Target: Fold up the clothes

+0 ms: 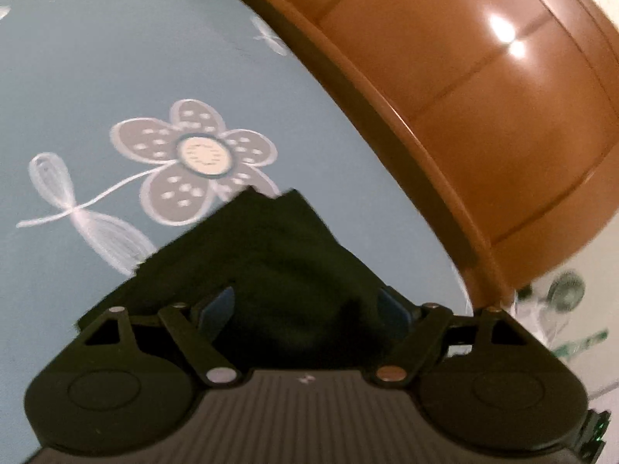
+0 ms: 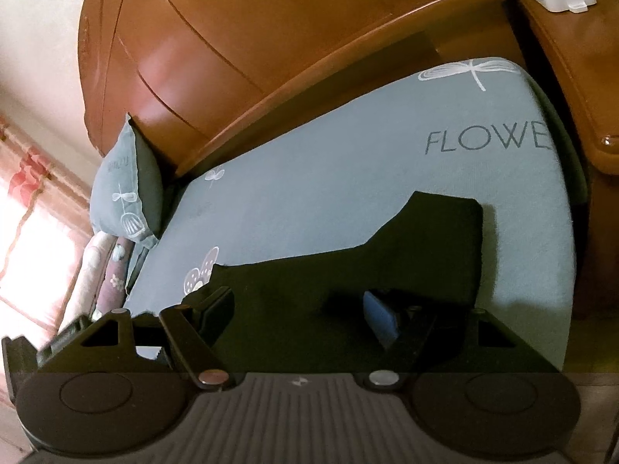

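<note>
The dark shirt [image 2: 387, 259] lies flat on the blue bed [image 2: 329, 178], near both claws, left [image 1: 305, 309] and right [image 2: 305, 309], spread wide and pinching nothing, so a fold could slip loose.

The blue sheet [image 2: 329, 193] lay bare from nine to twelve o'clock of the dark garment [image 2: 387, 255]. The wooden headboard [image 2: 271, 50] walled off twelve o'clock, a pillow [image 2: 123, 185] stood at ten (propped upright), and a wooden nightstand [image 2: 580, 77] closed two o'clock.
</note>
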Demonstrator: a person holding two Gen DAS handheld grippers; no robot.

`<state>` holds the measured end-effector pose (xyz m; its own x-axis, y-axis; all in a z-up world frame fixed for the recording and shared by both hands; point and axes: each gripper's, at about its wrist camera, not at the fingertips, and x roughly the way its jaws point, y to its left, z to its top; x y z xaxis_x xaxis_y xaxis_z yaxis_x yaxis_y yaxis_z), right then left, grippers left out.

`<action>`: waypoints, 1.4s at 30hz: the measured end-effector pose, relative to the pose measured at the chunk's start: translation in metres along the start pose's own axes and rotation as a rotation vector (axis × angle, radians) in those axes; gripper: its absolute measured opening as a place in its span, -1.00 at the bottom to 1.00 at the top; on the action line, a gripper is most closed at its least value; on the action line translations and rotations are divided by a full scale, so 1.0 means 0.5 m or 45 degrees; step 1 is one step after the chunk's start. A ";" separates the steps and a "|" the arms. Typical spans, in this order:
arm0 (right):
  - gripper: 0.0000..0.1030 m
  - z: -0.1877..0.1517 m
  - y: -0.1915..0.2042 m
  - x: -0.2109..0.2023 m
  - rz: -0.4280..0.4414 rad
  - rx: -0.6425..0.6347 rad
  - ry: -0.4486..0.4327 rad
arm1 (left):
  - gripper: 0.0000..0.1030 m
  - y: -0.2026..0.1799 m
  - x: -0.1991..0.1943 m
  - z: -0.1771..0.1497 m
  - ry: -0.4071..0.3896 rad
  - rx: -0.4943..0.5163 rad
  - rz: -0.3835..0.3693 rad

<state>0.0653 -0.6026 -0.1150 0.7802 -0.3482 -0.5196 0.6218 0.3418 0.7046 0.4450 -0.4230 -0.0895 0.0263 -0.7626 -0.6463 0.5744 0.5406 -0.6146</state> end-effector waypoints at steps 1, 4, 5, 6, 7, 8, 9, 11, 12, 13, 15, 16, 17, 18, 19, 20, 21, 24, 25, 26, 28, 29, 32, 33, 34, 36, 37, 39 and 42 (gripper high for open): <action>0.52 0.001 -0.001 0.001 0.001 0.002 0.004 | 0.54 0.007 -0.011 -0.004 -0.002 -0.021 -0.012; 0.52 0.001 -0.001 0.004 0.000 0.003 0.015 | 0.50 -0.002 -0.057 -0.017 -0.041 -0.043 -0.028; 0.52 0.001 0.000 0.004 0.003 0.001 0.016 | 0.50 -0.011 -0.074 -0.019 -0.061 -0.028 -0.030; 0.53 0.001 0.000 0.003 0.005 -0.002 0.018 | 0.51 -0.022 -0.083 -0.020 -0.072 -0.007 -0.050; 0.54 0.001 0.001 0.004 0.003 0.000 0.017 | 0.52 -0.029 -0.091 -0.024 -0.067 -0.002 -0.072; 0.54 0.000 0.001 0.005 0.003 -0.001 0.020 | 0.53 -0.031 -0.089 -0.027 -0.058 0.001 -0.081; 0.54 -0.001 0.002 0.006 0.005 -0.004 0.026 | 0.53 -0.028 -0.073 -0.024 -0.046 0.011 -0.069; 0.54 -0.002 0.002 0.007 0.004 -0.009 0.031 | 0.53 -0.020 -0.052 -0.028 -0.019 0.046 -0.002; 0.54 -0.002 0.002 0.007 0.003 -0.011 0.033 | 0.53 -0.015 -0.039 -0.031 -0.012 0.061 0.030; 0.54 -0.001 0.001 0.006 0.002 -0.010 0.028 | 0.52 -0.005 -0.029 -0.035 -0.011 0.063 0.061; 0.55 0.003 -0.003 0.004 -0.009 -0.004 0.017 | 0.49 0.022 -0.025 -0.039 -0.022 -0.008 0.053; 0.55 0.004 -0.005 0.005 -0.010 0.001 0.017 | 0.49 0.028 -0.034 -0.040 -0.042 -0.038 0.025; 0.55 0.005 -0.008 0.005 -0.008 0.007 0.020 | 0.49 0.029 -0.040 -0.040 -0.062 -0.043 0.004; 0.55 0.005 -0.009 0.006 -0.005 0.009 0.024 | 0.50 0.025 -0.052 -0.039 -0.087 -0.030 -0.009; 0.55 0.005 -0.008 0.008 -0.006 0.007 0.027 | 0.50 0.020 -0.065 -0.039 -0.119 -0.007 -0.003; 0.55 0.005 -0.007 0.009 -0.007 0.005 0.029 | 0.51 0.019 -0.074 -0.039 -0.144 0.007 0.007; 0.55 0.004 -0.005 0.010 -0.005 0.002 0.031 | 0.51 0.022 -0.079 -0.038 -0.154 0.006 0.009; 0.55 0.001 0.004 0.010 0.002 -0.027 0.035 | 0.51 0.055 -0.057 -0.036 -0.119 -0.077 0.054; 0.55 0.001 0.006 0.009 0.001 -0.034 0.032 | 0.51 0.068 -0.045 -0.040 -0.100 -0.093 0.082; 0.56 0.001 0.007 0.008 0.000 -0.038 0.031 | 0.50 0.079 -0.035 -0.044 -0.091 -0.110 0.110; 0.58 0.001 0.006 0.008 -0.006 -0.037 0.030 | 0.44 0.097 -0.026 -0.051 -0.099 -0.102 0.137; 0.59 0.001 0.006 0.008 -0.010 -0.036 0.031 | 0.44 0.100 -0.031 -0.050 -0.117 -0.102 0.135; 0.60 0.002 0.006 0.011 -0.025 -0.039 0.040 | 0.42 0.098 -0.060 -0.037 -0.185 -0.138 0.183; 0.60 0.002 0.006 0.013 -0.030 -0.037 0.045 | 0.41 0.094 -0.069 -0.032 -0.210 -0.131 0.201; 0.60 0.001 0.008 0.014 -0.033 -0.039 0.051 | 0.42 0.093 -0.073 -0.029 -0.209 -0.140 0.162; 0.61 -0.001 0.013 0.015 -0.047 -0.053 0.055 | 0.47 0.089 -0.075 -0.028 -0.199 -0.148 0.100; 0.62 -0.002 0.016 0.015 -0.057 -0.060 0.054 | 0.50 0.083 -0.068 -0.032 -0.191 -0.131 0.097; 0.69 -0.006 0.027 0.012 -0.090 -0.092 0.042 | 0.51 0.086 -0.042 -0.044 -0.139 -0.131 0.135; 0.69 -0.020 0.064 0.001 -0.154 -0.211 0.000 | 0.49 0.087 -0.029 -0.065 -0.143 -0.139 0.158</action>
<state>0.0863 -0.5828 -0.0975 0.6992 -0.3957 -0.5954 0.7136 0.4366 0.5479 0.4431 -0.3767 -0.1216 0.1860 -0.7192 -0.6695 0.4688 0.6638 -0.5828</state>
